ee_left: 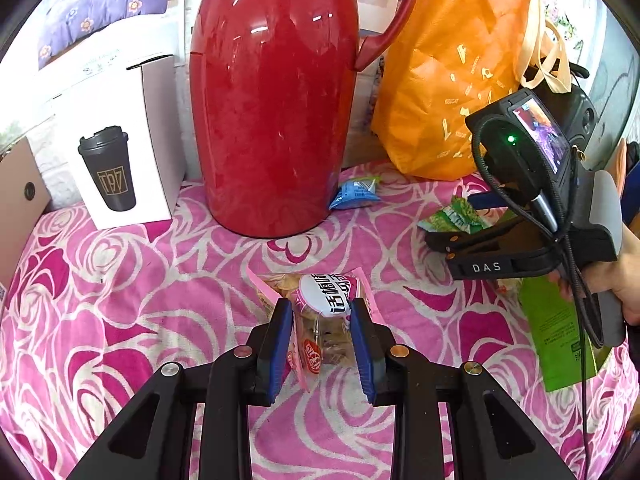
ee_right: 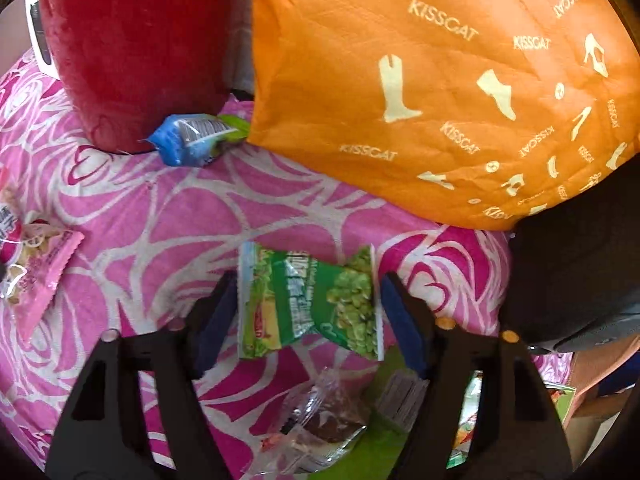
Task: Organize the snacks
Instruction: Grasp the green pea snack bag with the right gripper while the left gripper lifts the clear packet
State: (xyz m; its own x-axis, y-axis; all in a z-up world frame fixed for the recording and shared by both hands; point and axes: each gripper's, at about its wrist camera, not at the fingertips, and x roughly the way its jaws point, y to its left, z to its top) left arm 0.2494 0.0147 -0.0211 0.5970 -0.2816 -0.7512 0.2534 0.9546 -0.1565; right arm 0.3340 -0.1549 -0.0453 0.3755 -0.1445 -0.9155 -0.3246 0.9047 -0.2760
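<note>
A pink snack packet (ee_left: 320,294) with a white round label stands pinched between the blue pads of my left gripper (ee_left: 320,308), which is shut on it just above the pink rose-patterned cloth (ee_left: 120,300). The same pink snack packet (ee_right: 36,276) shows at the left edge of the right wrist view. My right gripper (ee_right: 309,280) is set wide, with a green pea packet (ee_right: 308,304) buckled between its pads, which touch both of the packet's ends. In the left wrist view the right gripper (ee_left: 452,224) hovers at the right, held by a hand.
A tall red thermos (ee_left: 272,100) and an orange tote bag (ee_left: 452,72) stand at the back, with a blue packet (ee_left: 356,192) between them. A white cup box (ee_left: 120,152) sits at left. A green box (ee_left: 556,332) and a clear packet of brown snacks (ee_right: 320,428) lie under the right gripper.
</note>
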